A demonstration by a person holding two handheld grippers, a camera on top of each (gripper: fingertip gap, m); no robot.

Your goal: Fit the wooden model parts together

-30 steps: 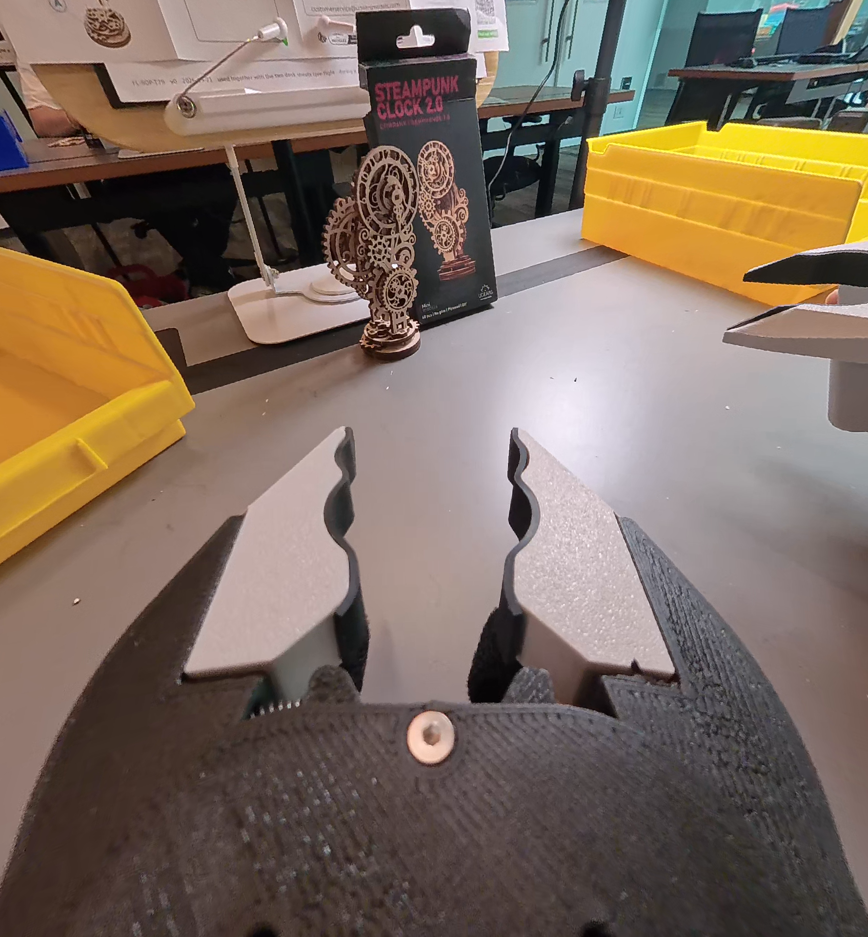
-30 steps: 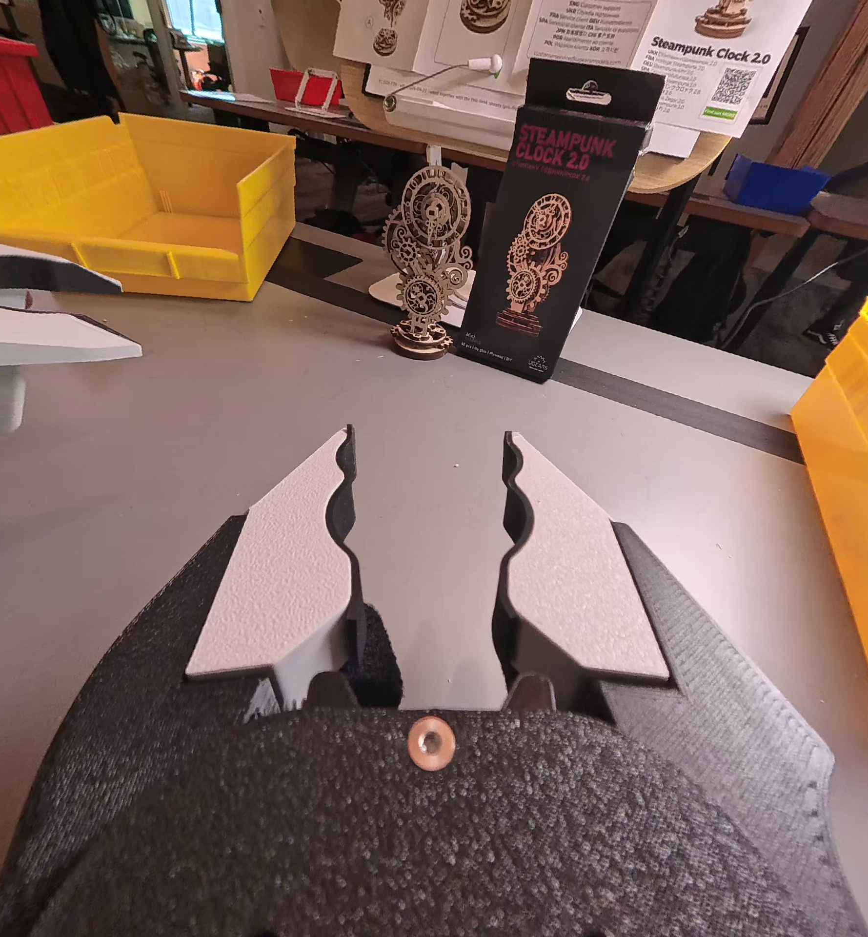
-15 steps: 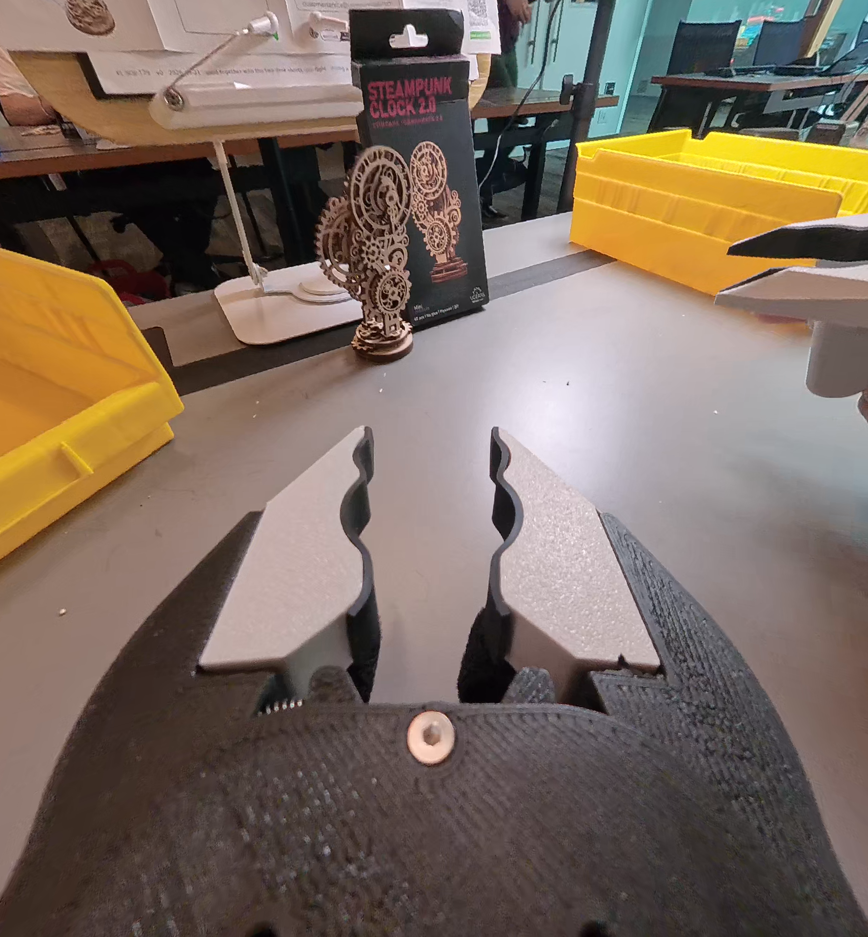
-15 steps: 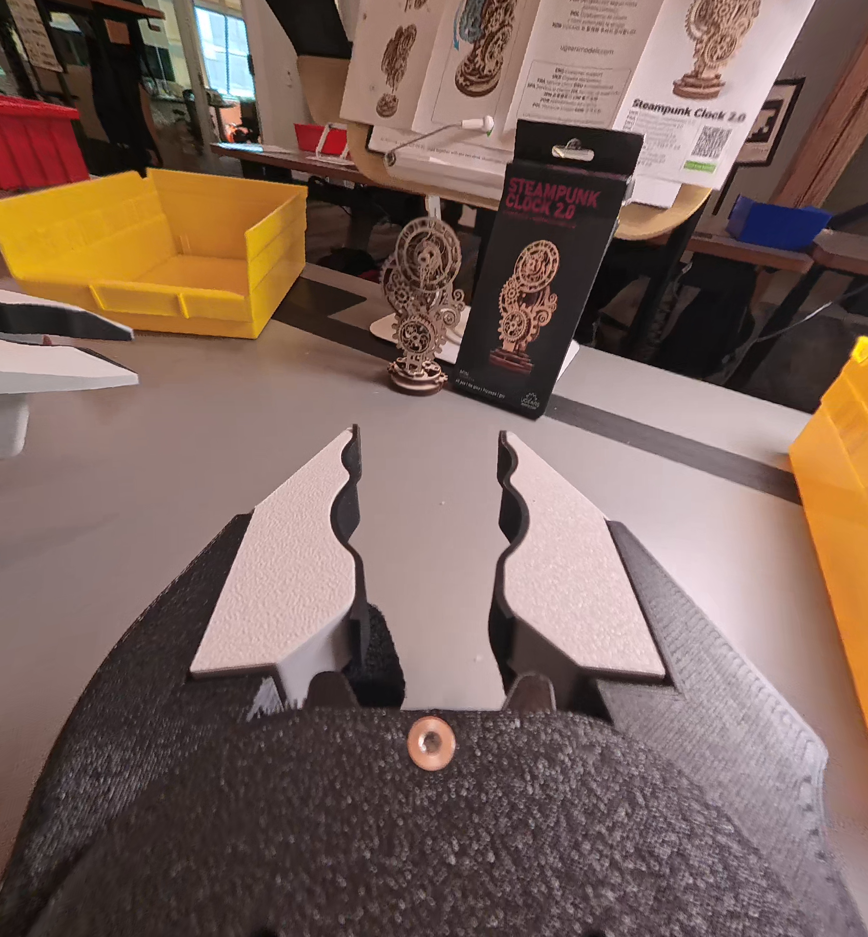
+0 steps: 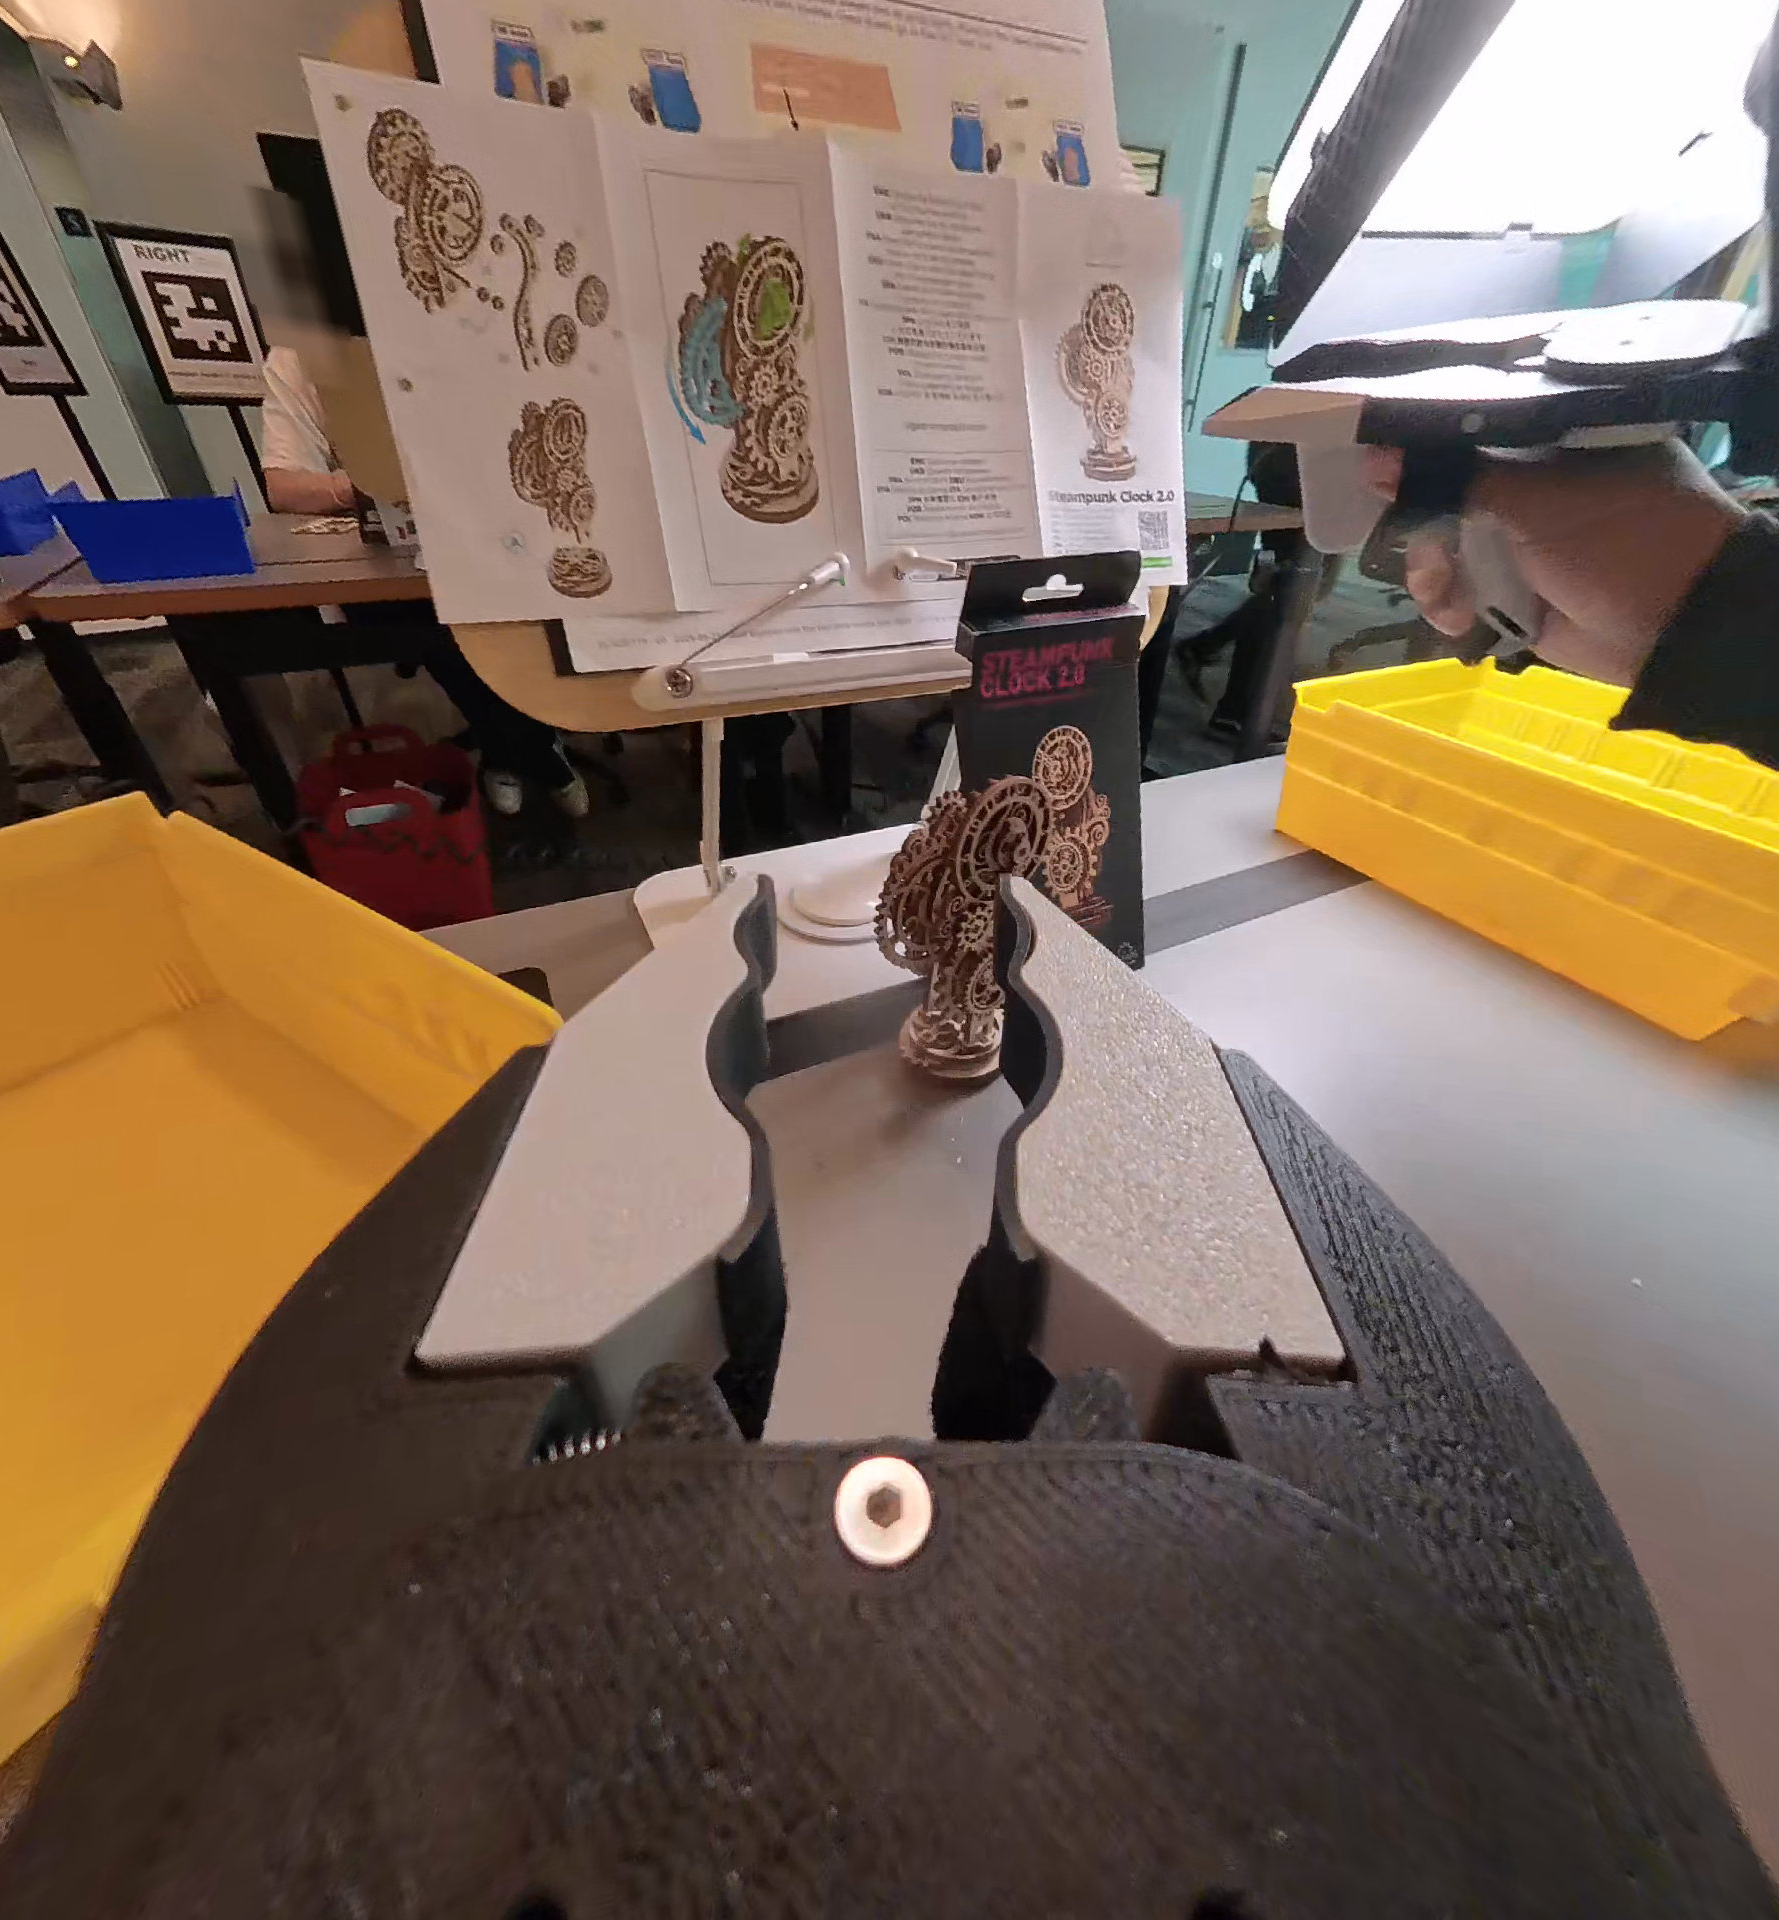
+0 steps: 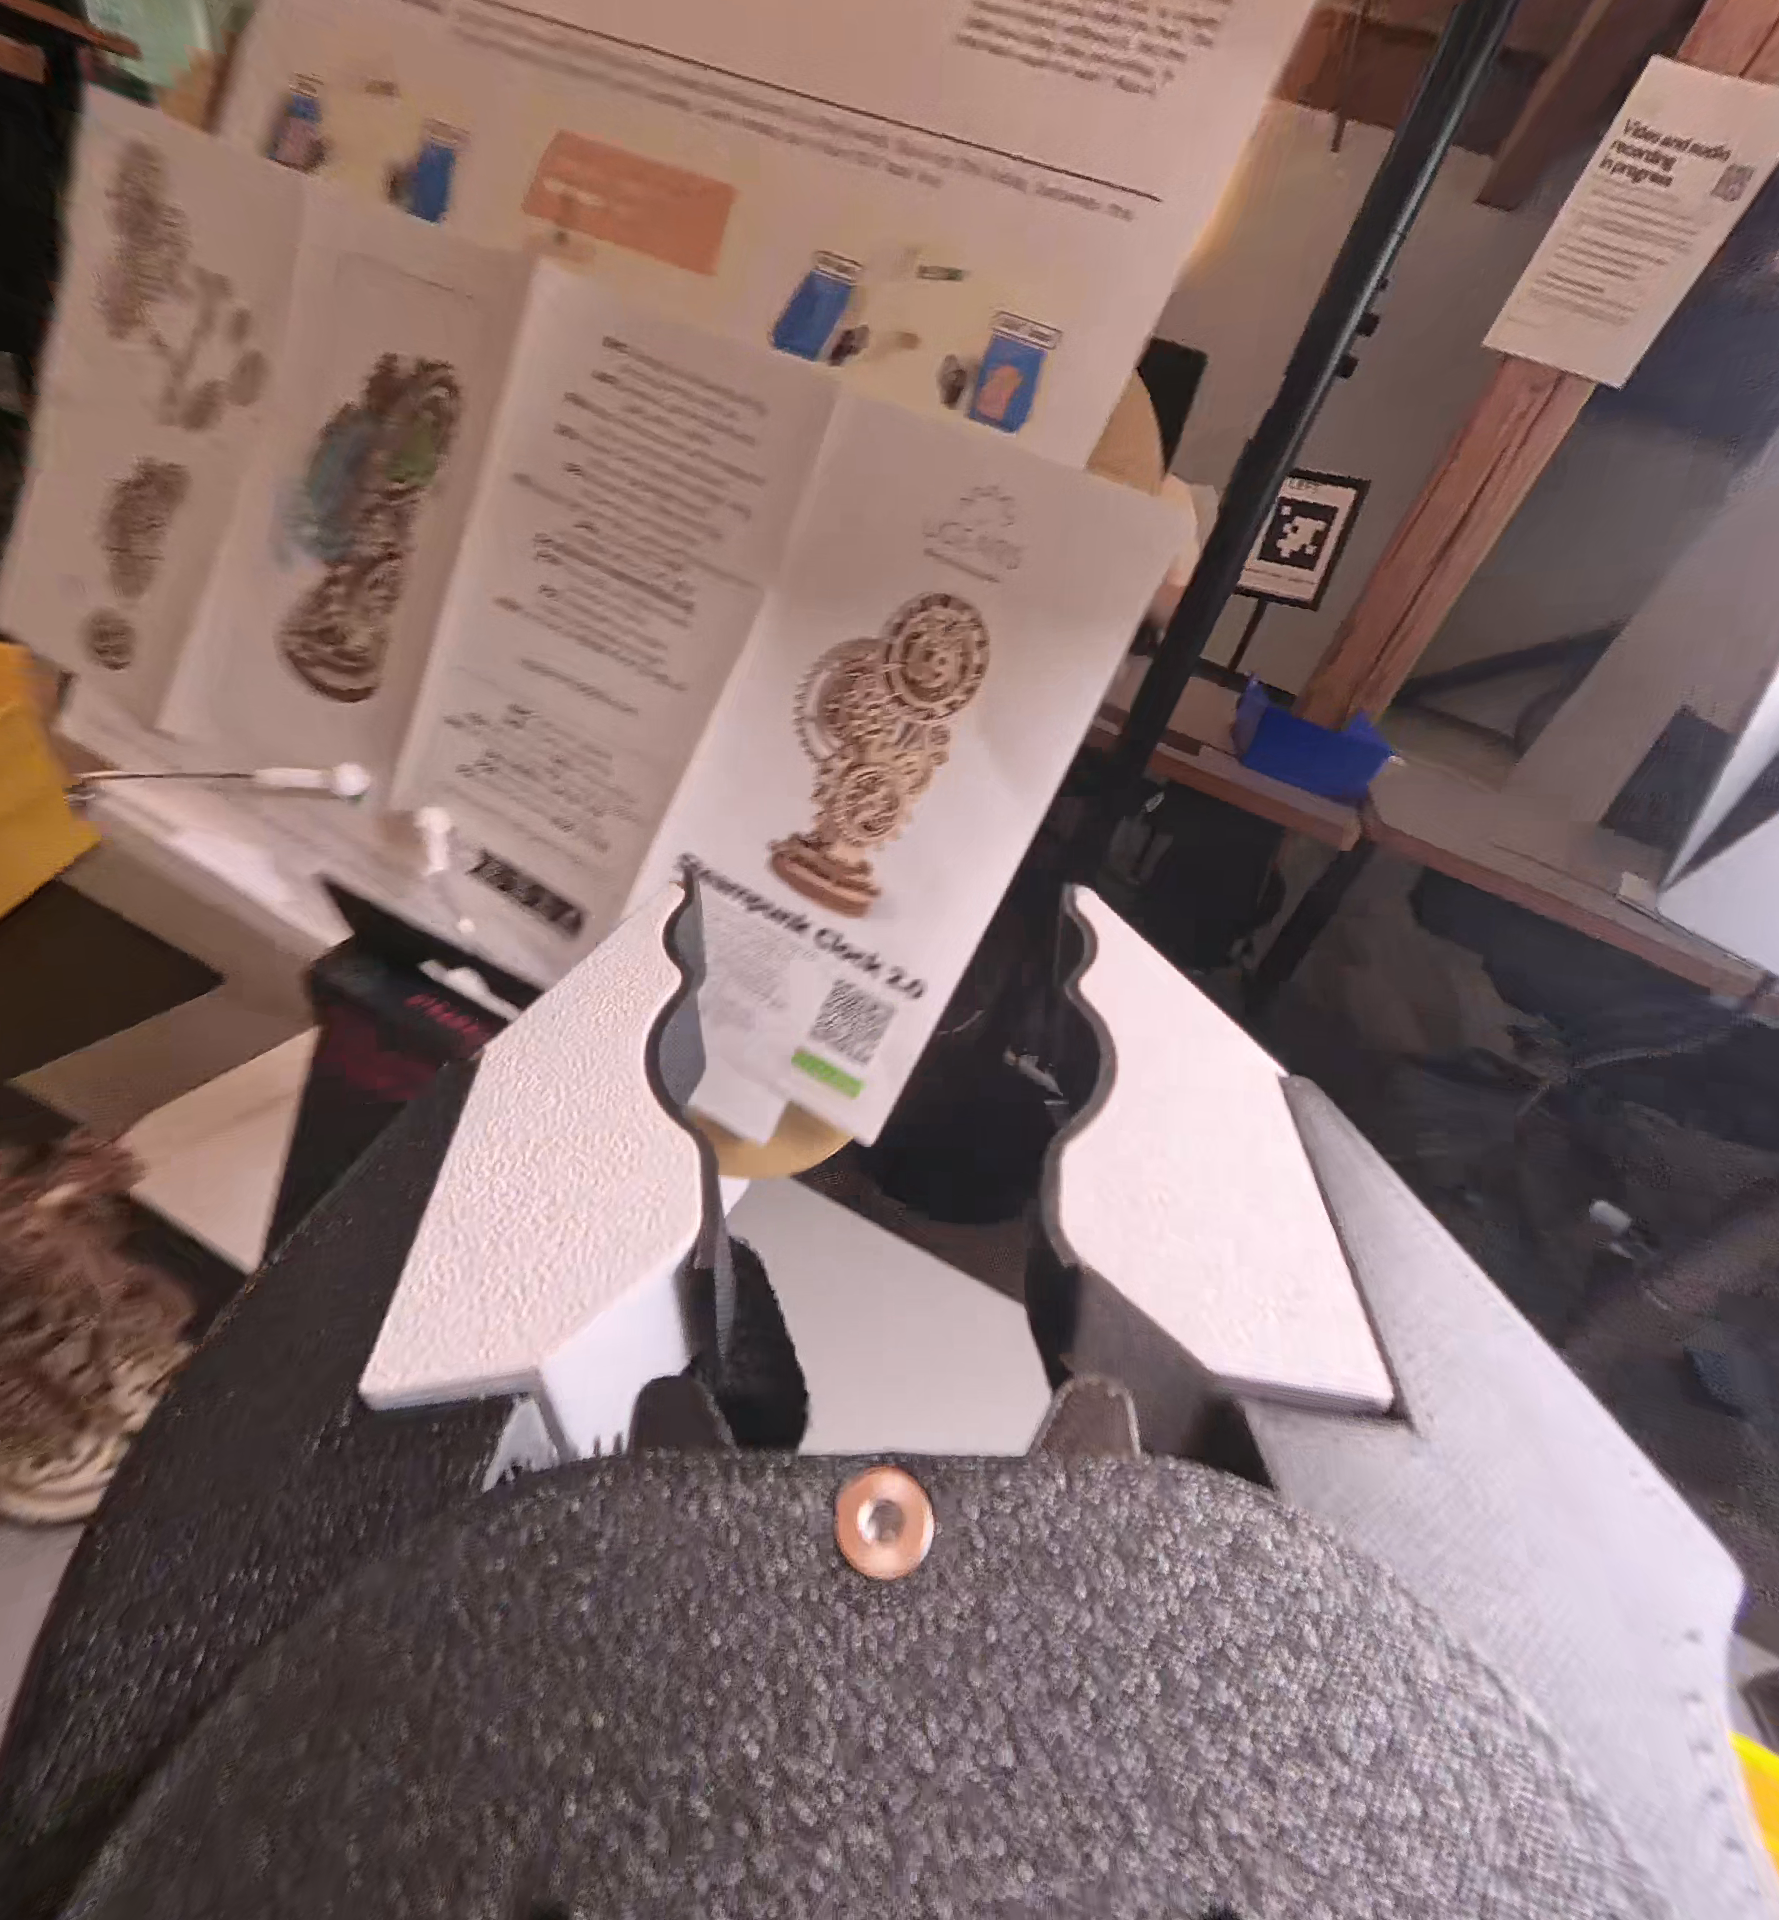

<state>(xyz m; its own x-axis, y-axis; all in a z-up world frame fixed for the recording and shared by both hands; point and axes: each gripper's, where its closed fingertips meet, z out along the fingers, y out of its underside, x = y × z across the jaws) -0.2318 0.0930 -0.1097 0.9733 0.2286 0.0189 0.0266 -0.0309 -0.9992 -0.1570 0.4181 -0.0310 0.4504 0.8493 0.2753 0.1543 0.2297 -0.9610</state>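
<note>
While the left gripper (image 5: 880, 935) is hovering with its fingers spread on nothing, the brown wooden gear-clock model (image 5: 963, 925) is standing upright at 12 o'clock on the grey table (image 5: 1487, 1143), its long axis vertical. A black lettered cardboard box (image 5: 1056, 748) is standing just behind it, yellow plastic bins (image 5: 1550, 831) are flanking it, and the right gripper (image 6: 880, 935), raised, is also spread and bare.
</note>
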